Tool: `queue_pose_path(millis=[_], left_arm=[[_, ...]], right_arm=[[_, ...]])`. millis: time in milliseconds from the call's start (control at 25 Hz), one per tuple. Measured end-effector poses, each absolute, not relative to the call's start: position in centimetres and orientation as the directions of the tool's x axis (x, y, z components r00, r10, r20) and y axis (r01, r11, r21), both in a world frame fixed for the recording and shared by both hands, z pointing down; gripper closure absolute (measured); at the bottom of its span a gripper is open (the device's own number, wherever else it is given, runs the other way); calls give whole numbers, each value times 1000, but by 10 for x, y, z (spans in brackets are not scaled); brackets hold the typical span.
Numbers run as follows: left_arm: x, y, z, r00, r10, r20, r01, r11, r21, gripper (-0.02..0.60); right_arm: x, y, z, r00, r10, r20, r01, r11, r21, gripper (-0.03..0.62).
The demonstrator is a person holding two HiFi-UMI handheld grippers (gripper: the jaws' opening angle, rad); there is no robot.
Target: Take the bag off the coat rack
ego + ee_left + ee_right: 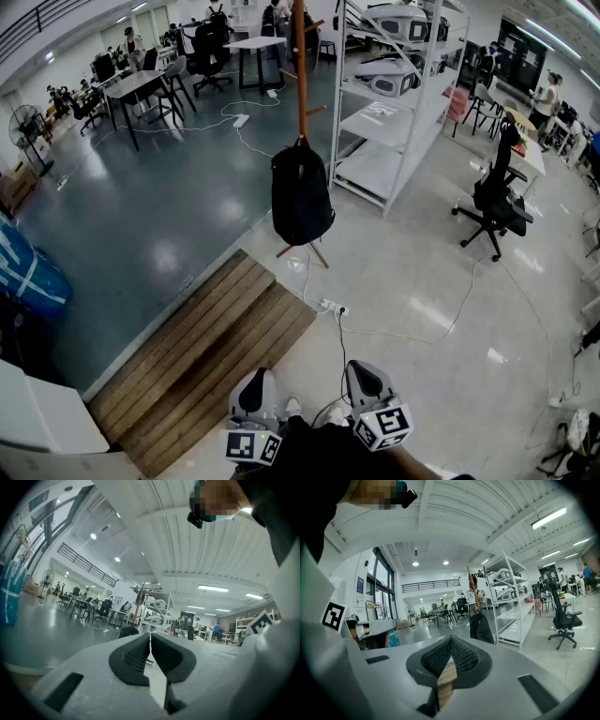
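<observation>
While no writing can be read, square black-and-white markers are seen on the cubes of the left gripper point(259, 380) and right gripper point(364, 372). Both are clenched, with their jaws pressed together. A large hall is shown. Dark glossy floor point(159, 216) is laid left of the coat rack point(300, 56), pale floor point(422, 281) right of it and a wooden platform point(206, 356) before it. A white shelf unit point(394, 112) is placed just right of it. The bag point(302, 192), black and rounded, is hung on the coat rack, well apart from both grippers.
</observation>
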State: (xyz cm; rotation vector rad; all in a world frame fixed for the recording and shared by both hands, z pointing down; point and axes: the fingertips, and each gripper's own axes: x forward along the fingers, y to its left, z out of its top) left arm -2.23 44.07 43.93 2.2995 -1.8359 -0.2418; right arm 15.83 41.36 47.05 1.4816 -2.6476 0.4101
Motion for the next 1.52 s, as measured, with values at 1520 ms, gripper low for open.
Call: queue_pose_path(millis=[1520], left_arm=[[-127,397,461,294,-956,-6,-937,-290,196,557]], right_arm=[[49,371,478,-483,-852,203,-874,455,-168,583]])
